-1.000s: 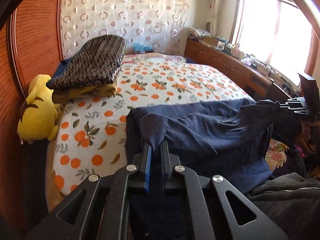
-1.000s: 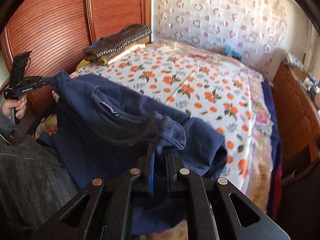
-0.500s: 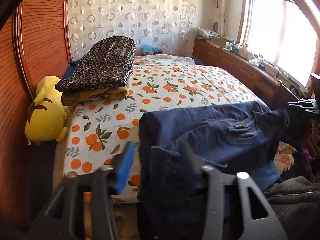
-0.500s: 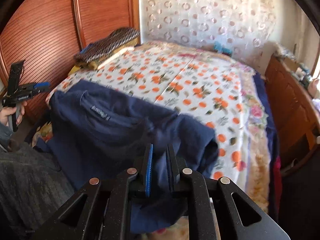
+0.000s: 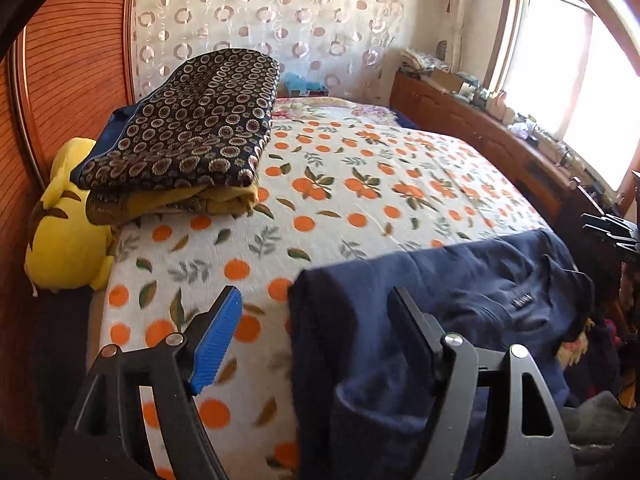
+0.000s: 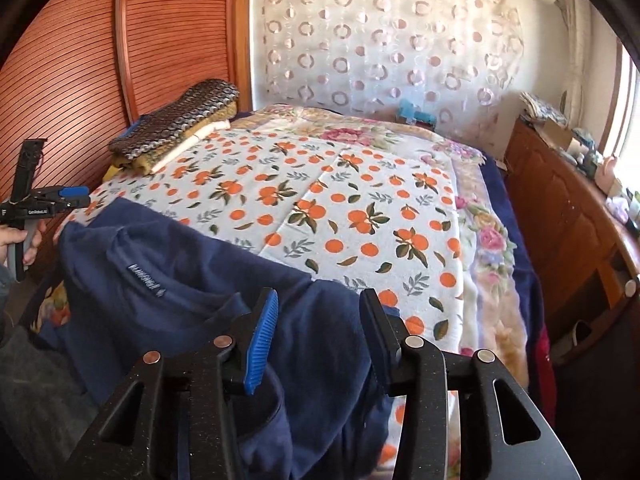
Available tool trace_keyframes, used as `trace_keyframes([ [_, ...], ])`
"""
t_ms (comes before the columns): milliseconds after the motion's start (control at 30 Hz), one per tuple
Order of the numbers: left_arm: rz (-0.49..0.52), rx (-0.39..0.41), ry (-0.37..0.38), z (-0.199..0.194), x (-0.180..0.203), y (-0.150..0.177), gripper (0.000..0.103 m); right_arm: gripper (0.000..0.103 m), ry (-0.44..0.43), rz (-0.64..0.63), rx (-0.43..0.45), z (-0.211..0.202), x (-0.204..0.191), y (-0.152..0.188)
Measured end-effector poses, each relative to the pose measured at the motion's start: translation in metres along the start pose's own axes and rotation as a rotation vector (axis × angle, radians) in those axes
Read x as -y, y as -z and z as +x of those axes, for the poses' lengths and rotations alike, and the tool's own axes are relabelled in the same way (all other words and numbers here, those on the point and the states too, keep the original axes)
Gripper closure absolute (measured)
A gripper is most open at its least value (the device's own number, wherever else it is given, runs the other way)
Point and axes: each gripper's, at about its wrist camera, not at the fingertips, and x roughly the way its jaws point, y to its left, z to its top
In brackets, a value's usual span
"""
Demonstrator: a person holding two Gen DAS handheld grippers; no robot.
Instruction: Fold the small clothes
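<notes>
Both grippers have let go of the navy shirt (image 6: 192, 280). A second ago each was pinched shut on a bunched corner of it, with the cloth lifted off the bed; now the left gripper (image 5: 316, 332) has its jaws wide apart and has slid off to the side, its blue pad over bare bedspread (image 5: 360, 184) — nothing is between the fingers. The right gripper (image 6: 320, 320) has also just been opening: the jaws stand apart with shirt fabric lying under and between them, but the pads do not press on it. The shirt now rests spread across the near edge of the bed, collar and label facing up, its lower part hanging over the side. Reading: lay-out step looks finished — the fold itself is not yet started. Next likely needs a fresh grip on a sleeve or side edge.
</notes>
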Motion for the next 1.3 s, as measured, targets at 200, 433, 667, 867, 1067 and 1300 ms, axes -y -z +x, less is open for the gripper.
trace_keyframes([
  [200, 0.004, -0.029, 0.005, 0.023, -0.005, -0.012, 0.027, 0.047, 0.025, 0.05, -0.04, 0.044, 0.016, -0.002],
  [433, 0.024, -0.071, 0.031, 0.043, 0.004, -0.014, 0.027, 0.046, 0.05, 0.125, -0.104, 0.08, 0.039, -0.001],
  [667, 0.04, -0.107, 0.011, 0.053, 0.008, -0.009, 0.027, 0.046, -0.008, 0.228, -0.096, 0.083, 0.054, 0.001],
  [867, 0.028, -0.126, 0.005, 0.061, 0.006, -0.004, 0.027, 0.065, -0.039, 0.259, -0.089, 0.09, 0.061, 0.007],
  [1067, 0.039, -0.112, -0.005, 0.062, 0.007, -0.001, 0.027, 0.103, 0.019, 0.259, -0.04, 0.071, 0.062, 0.011],
  [1300, 0.04, -0.111, -0.006, 0.062, 0.008, -0.001, 0.027, 0.103, 0.019, 0.309, -0.06, 0.074, 0.077, 0.019],
])
